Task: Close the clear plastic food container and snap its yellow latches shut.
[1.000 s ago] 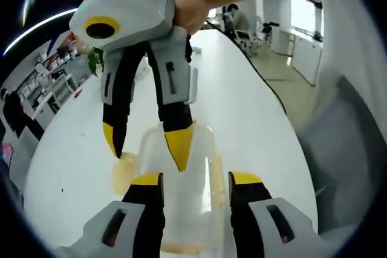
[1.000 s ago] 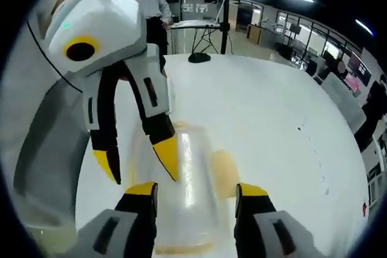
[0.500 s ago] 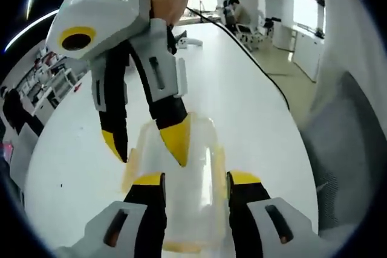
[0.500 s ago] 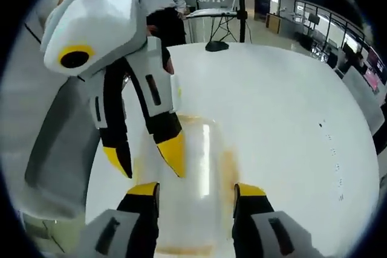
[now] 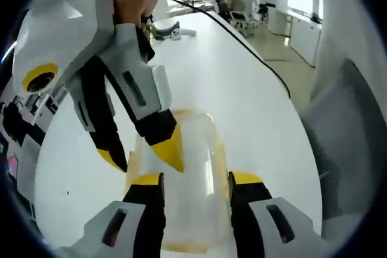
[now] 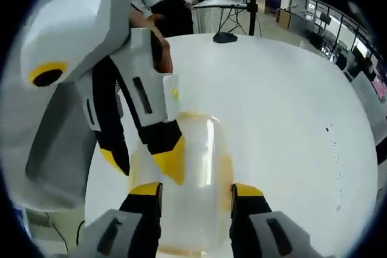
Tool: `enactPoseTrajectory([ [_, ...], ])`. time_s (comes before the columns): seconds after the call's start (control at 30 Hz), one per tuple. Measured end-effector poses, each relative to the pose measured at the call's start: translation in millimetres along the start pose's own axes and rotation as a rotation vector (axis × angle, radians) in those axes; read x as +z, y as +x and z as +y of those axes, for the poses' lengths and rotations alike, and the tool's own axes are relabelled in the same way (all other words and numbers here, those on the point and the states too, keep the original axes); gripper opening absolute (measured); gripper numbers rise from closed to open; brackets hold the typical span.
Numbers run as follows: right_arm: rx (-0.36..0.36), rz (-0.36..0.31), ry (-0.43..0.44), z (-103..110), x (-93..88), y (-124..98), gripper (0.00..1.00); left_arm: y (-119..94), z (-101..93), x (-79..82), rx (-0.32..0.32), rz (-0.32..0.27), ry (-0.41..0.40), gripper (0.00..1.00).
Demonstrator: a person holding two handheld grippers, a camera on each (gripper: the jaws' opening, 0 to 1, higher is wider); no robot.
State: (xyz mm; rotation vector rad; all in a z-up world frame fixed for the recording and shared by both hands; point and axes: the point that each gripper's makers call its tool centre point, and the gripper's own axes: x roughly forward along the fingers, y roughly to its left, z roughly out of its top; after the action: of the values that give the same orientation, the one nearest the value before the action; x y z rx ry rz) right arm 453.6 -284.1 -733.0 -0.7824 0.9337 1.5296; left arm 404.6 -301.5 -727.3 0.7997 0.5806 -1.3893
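Straddling the clear container (image 5: pixel 187 185) on the table (image 5: pixel 242 95), both grippers (image 5: pixel 192 179) (image 6: pixel 192 187) are spread, unclenched; it looks light, slippery, flexing—press yellow latches (image 6: pixel 227 167).

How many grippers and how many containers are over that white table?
Grippers: 2, left gripper and right gripper
Container: 1
Table: 1
Total: 4
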Motion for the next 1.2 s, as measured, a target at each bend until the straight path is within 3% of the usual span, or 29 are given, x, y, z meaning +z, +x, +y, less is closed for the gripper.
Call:
enactPoseTrajectory([
  [0.17, 0.027, 0.036, -0.011, 0, -0.2, 2, 0.44, 4, -0.4, -0.3, 0.028, 0.022, 0.046, 0.41],
  [0.43, 0.103, 0.101, 0.033, -2, -1.5, 5, 0.45, 4, 3.2, -0.8, 0.037, 0.022, 0.040, 0.41],
  [0.6, 0.155, 0.098, 0.024, -4, -2.4, 7, 0.45, 3, 4.0, -1.0, 0.038, 0.021, 0.036, 0.41],
  [0.7, 0.173, 0.091, 0.043, -6, -2.0, 5, 0.42, 3, 4.4, -1.2, 0.041, 0.028, 0.037, 0.40],
  [0.93, 0.198, 0.151, 0.029, -4, -1.9, 9, 0.43, 3, 4.7, -1.9, 0.042, 0.038, 0.027, 0.41],
  [0.97, 0.218, 0.173, 0.108, 0, -5.0, 10, 0.42, 3, 4.7, -2.6, 0.038, 0.037, 0.019, 0.42],
  [1.0, 0.350, 0.153, 0.177, 19, 0.1, 15, 0.42, 4, 4.2, -2.7, 0.035, 0.040, 0.033, 0.43],
  [1.03, 0.369, 0.122, 0.048, 18, 5.4, 17, 0.41, 1, 2.6, -1.8, 0.038, 0.049, 0.091, 0.44],
  [1.1, 0.292, 0.141, 0.066, 5, 3.8, 12, 0.41, 2, 1.0, -3.7, 0.053, 0.033, 0.021, 0.43],
  [1.2, 0.271, 0.126, 0.079, 11, -3.8, 14, 0.41, 2, 0.0, -3.5, 0.057, 0.023, 0.030, 0.44],
])
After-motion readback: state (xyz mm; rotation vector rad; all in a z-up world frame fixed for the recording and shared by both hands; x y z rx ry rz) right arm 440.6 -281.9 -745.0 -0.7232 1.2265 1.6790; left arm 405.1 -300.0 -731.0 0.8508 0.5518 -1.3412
